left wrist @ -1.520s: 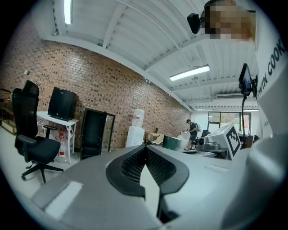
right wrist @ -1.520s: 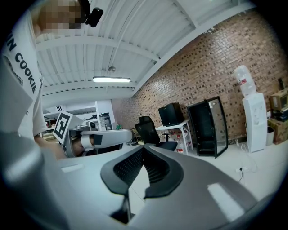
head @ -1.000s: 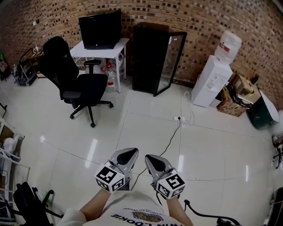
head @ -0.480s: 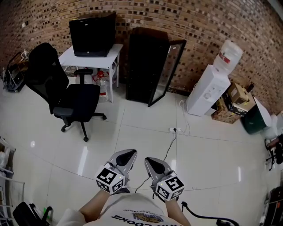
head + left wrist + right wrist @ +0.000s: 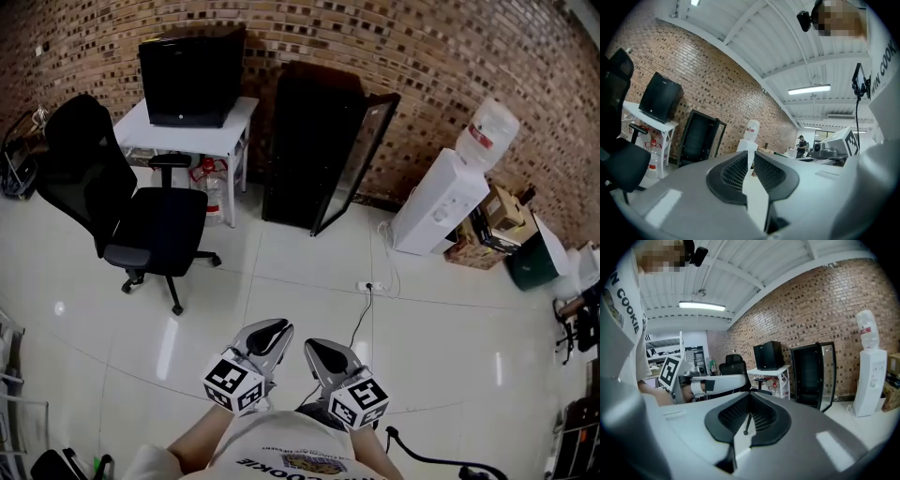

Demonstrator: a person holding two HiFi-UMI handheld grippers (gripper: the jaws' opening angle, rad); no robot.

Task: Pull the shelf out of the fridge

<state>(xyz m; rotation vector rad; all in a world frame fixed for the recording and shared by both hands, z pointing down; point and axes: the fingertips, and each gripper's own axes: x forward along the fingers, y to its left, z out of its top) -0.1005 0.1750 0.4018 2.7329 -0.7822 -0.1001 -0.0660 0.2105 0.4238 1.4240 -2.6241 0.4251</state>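
Observation:
The black fridge (image 5: 309,150) stands against the brick wall with its glass door (image 5: 358,161) swung open; its inside is dark and no shelf shows. It also appears far off in the left gripper view as the fridge (image 5: 696,138) and in the right gripper view as the fridge (image 5: 811,373). Both grippers are held close to the person's body, well short of it. My left gripper (image 5: 277,326) (image 5: 749,154) has its jaws opening, a thin gap between them and nothing in it. My right gripper (image 5: 314,345) (image 5: 749,397) is shut and empty.
A black office chair (image 5: 155,225) stands left of the fridge beside a white table (image 5: 192,117) carrying a black box (image 5: 192,75). A water dispenser (image 5: 441,197), cardboard boxes (image 5: 487,234) and a green bin (image 5: 534,258) are at the right. A power strip with its cable (image 5: 366,286) lies on the floor.
The head view has drawn nearer to the fridge and turned slightly, so the chair and table sit further left. Both grippers stay in front of the body.

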